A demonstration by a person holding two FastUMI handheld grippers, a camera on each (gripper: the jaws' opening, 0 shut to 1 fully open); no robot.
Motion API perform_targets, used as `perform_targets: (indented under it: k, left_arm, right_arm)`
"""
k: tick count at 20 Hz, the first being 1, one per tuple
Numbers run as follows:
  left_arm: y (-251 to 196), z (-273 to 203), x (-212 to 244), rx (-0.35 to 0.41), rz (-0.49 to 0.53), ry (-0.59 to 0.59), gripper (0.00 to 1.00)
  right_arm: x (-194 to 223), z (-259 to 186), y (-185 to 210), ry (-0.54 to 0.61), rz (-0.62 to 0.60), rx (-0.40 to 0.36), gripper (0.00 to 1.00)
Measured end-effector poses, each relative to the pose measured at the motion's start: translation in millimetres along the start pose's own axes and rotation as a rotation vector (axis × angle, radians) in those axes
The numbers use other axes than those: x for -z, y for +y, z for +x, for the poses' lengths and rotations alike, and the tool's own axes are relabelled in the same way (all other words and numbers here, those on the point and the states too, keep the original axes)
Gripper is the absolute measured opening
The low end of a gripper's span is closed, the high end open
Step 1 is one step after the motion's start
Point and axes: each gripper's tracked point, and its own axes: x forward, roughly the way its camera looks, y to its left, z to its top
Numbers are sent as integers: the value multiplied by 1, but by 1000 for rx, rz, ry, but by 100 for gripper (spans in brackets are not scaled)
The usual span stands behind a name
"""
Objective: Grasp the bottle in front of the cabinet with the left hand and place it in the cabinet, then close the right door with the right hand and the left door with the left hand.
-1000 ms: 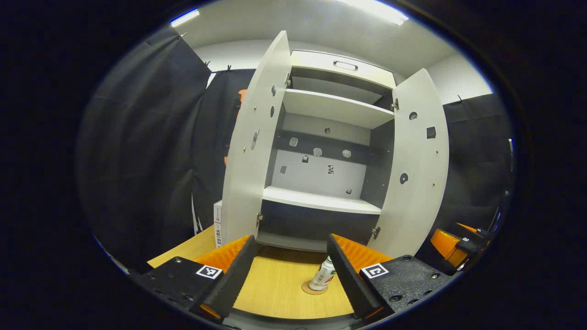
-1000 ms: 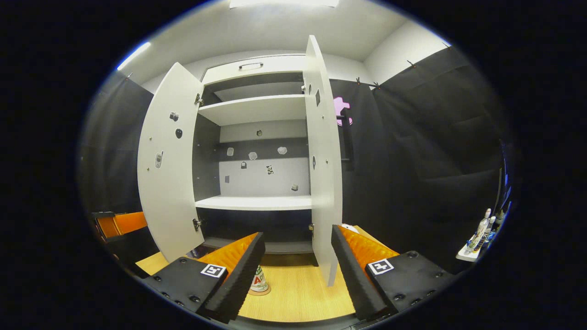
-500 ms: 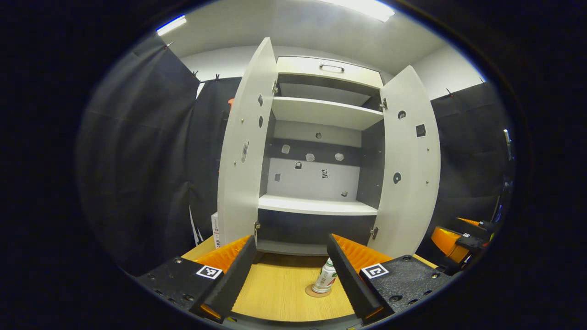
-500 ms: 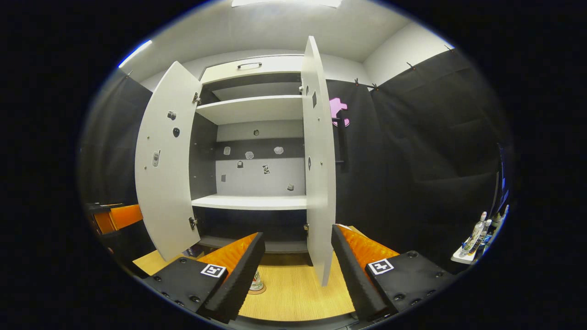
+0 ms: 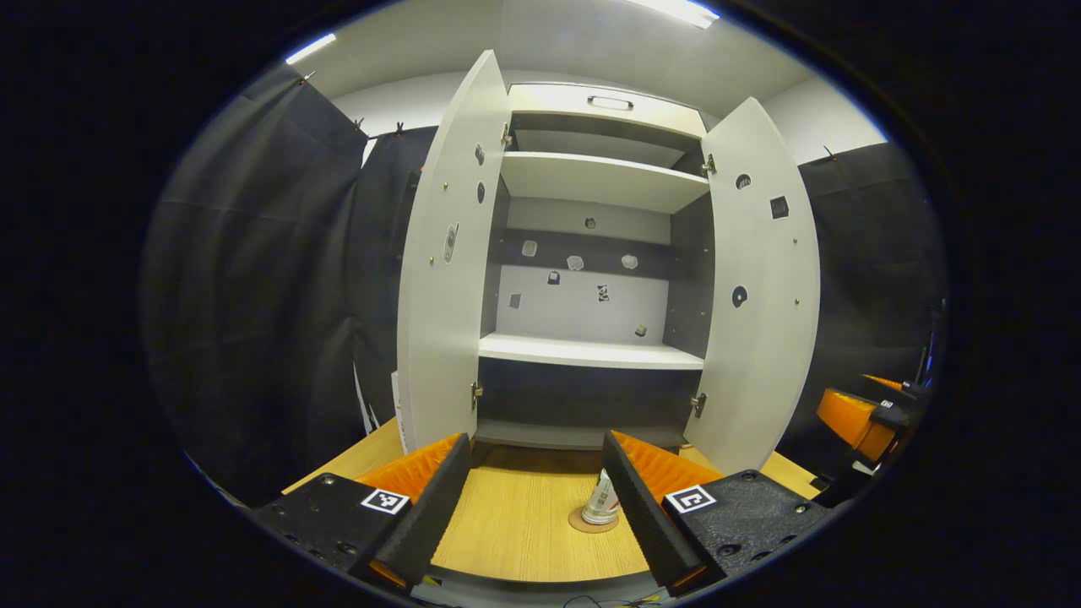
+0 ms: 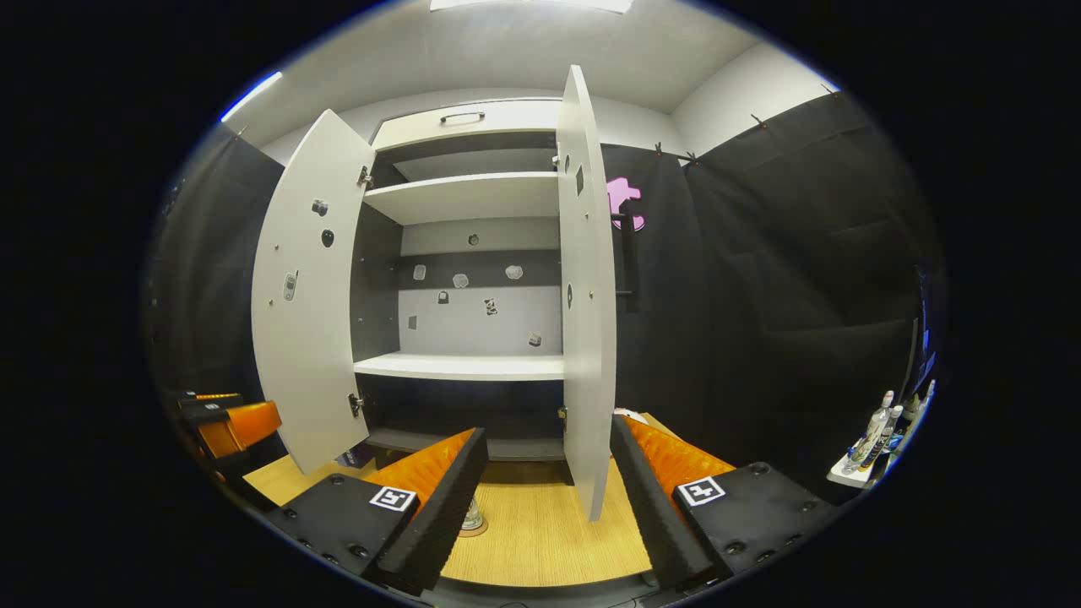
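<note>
A small white bottle (image 5: 602, 505) with a green cap stands upright on a round coaster on the wooden table (image 5: 524, 523), in front of the white cabinet (image 5: 591, 279). My left gripper (image 5: 534, 498) is open, and its right finger partly hides the bottle. Both cabinet doors stand open: the left door (image 5: 443, 287) and the right door (image 5: 760, 295). In the right gripper view, the bottle (image 6: 471, 515) peeks out beside the left finger of my open right gripper (image 6: 547, 494). The right door (image 6: 584, 295) is edge-on just ahead of that gripper, and the left door (image 6: 308, 295) swings wide.
The cabinet has white shelves (image 5: 591, 350) with small stickers on its back wall. A white box (image 5: 399, 405) stands behind the left door. The other gripper (image 5: 861, 418) is at the far right. Several bottles on a small shelf (image 6: 874, 431) sit at the right edge.
Both views have shifted a little; the left gripper has drifted so that its right finger now covers more of the bottle. Both grippers stay open and the doors have not moved.
</note>
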Motion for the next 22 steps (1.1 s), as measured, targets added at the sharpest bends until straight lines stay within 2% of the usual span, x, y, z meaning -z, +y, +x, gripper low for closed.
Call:
perform_targets:
  k: [6,11,22]
  left_arm:
    - [-28,22,41,62,-15,27,95]
    - [-62,56,67,131,-33,52,95]
    - [-109,125,148,201,71,154,95]
  right_arm:
    - [-2,-8,-10,13,-1,14,96]
    - [-5,-17,-31,16,-11,55,96]
    - [2,-31,-80,43,-15,157,96]
